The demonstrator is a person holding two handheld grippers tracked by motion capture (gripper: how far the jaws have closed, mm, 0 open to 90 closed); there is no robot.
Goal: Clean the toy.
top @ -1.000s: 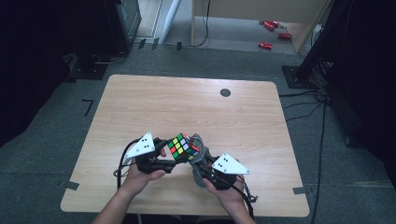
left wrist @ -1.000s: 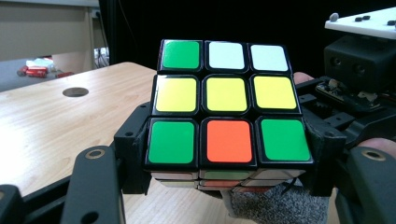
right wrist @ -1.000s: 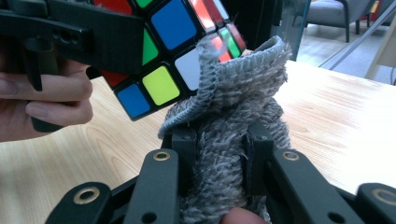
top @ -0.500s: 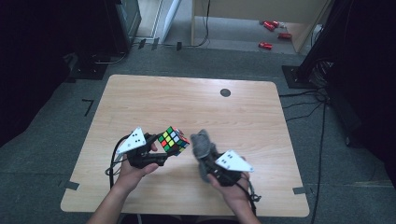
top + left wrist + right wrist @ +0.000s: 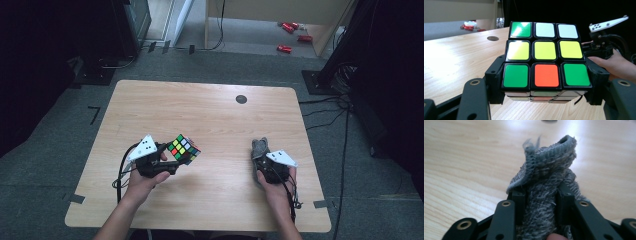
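We find the left gripper clamped on a puzzle cube, its jaws pressing the cube's two opposite sides in the left gripper view, where the cube shows a facing side of green, white, yellow and orange tiles. In the high view the cube sits raised and tilted at about 8 o'clock from the middle of the bench, held off the wood. The right gripper lies at about 4 o'clock on the bench, well apart from the cube. A grey knitted cloth stands bunched between its jaws; in the right gripper view the cloth fills the gap and both pads press into it, though the jaws have just been opening. The person's right hand grips that tool from the near edge. A dark round mark sits near the far edge at 1 o'clock.
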